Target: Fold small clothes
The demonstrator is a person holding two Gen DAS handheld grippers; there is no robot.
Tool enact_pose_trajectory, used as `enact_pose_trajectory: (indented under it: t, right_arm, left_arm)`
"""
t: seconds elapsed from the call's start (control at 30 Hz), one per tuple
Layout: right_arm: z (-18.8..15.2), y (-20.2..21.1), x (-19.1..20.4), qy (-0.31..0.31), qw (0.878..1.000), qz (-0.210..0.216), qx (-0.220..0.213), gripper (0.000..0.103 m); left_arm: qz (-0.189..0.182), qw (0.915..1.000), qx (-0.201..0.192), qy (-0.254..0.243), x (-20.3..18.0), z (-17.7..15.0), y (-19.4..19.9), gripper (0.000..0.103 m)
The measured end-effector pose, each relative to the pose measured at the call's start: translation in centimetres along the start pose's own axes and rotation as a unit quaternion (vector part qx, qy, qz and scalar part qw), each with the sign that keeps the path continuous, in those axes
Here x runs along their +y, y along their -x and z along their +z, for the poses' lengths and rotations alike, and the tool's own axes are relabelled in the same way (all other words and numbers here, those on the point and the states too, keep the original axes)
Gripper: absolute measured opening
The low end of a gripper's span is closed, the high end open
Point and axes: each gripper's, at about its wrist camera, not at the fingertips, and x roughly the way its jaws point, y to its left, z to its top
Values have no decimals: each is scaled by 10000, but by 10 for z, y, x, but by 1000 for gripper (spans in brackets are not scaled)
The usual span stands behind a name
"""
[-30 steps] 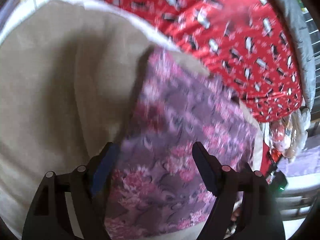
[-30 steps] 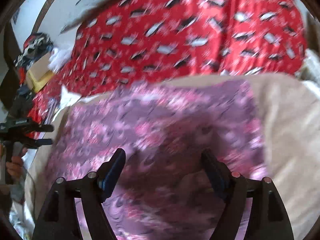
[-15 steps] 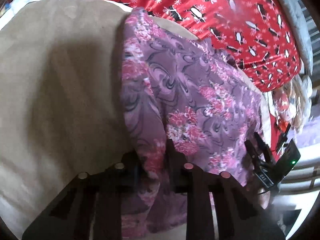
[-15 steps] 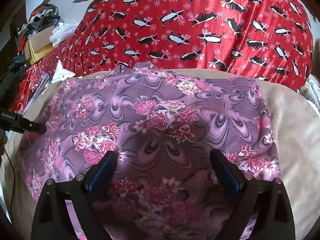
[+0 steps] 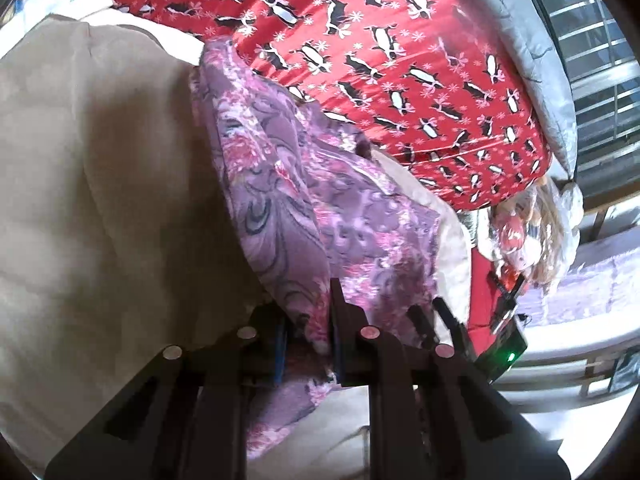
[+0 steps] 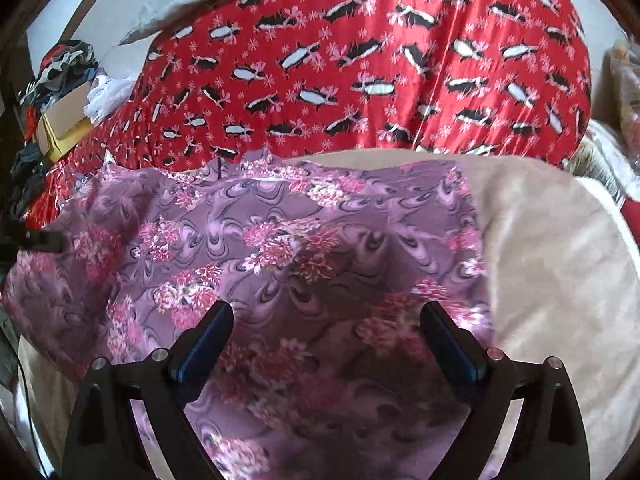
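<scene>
A: Left gripper [image 5: 308, 336]?
B: Jaws narrow, clamped on a raised edge of the purple floral garment [image 5: 280, 200]. Fold pulled up into a ridge running toward 11 o'clock in the left wrist view.

A: Right gripper [image 6: 326, 332]?
B: Jaws wide apart, nothing between the pads. Positioned over the purple floral garment [image 6: 300, 248], near its edge at 6 o'clock; contact with the cloth cannot be told.

A: Garment location?
B: Spread on a beige blanket [image 6: 560, 280], left portion lifted. Beige blanket [image 5: 100, 200] exposed at 9 o'clock in the left wrist view, at 3 o'clock in the right wrist view.

A: Surroundings?
B: Red penguin-print cloth [image 6: 360, 60] beyond the garment at 12 o'clock. Same red penguin-print cloth [image 5: 380, 60] at 1 o'clock in the left wrist view. Grey pillow [image 5: 532, 60] at 2 o'clock there. Pile of clutter with a cardboard box [image 6: 64, 112] at 10 o'clock in the right wrist view.
</scene>
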Motion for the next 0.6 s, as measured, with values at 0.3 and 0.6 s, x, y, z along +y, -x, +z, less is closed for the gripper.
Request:
enact_pose_trajectory:
  t: [0.3, 0.6]
  right_arm:
    - [-15, 2, -39, -116, 9995, -132, 280, 96]
    - [-40, -18, -53, -268, 9989, 4, 373, 98]
  left_arm:
    - [-198, 9998, -17, 0, -44, -10, -5, 14]
    - [-225, 9986, 369, -303, -105, -23, -55, 14]
